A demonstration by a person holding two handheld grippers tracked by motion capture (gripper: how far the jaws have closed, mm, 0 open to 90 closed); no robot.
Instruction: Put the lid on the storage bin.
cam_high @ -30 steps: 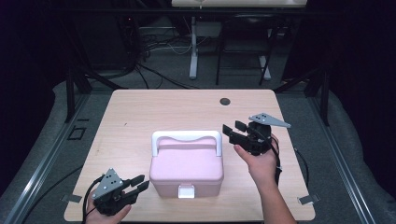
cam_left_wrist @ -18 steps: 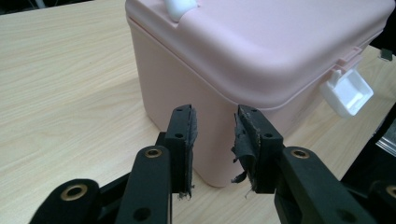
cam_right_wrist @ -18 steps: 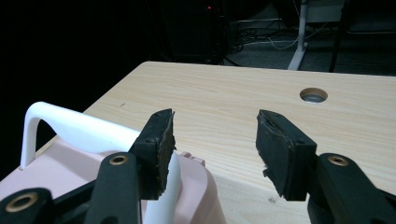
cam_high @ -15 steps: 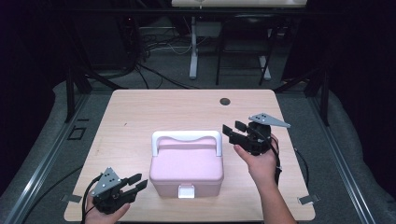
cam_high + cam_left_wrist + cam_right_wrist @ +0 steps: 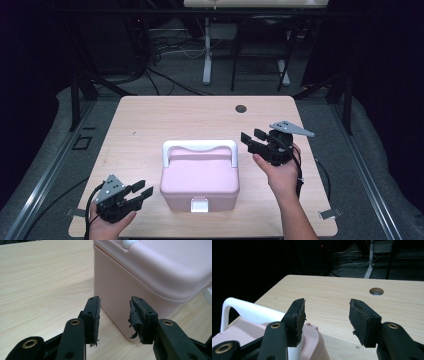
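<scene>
Smooth matt pink plastic box [image 5: 200,180], glossy white handle [image 5: 200,146], pale wood-grain table [image 5: 150,120], frayed black rubber pads [image 5: 136,315].

pink lidded box [image 5: 199,179] — closed, upright, mid-table

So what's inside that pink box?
Can't tell: the pink box is shut, its lid down and the white latch at the front. On top lies only its white handle. Both grippers are open beside it, touching nothing.
</scene>
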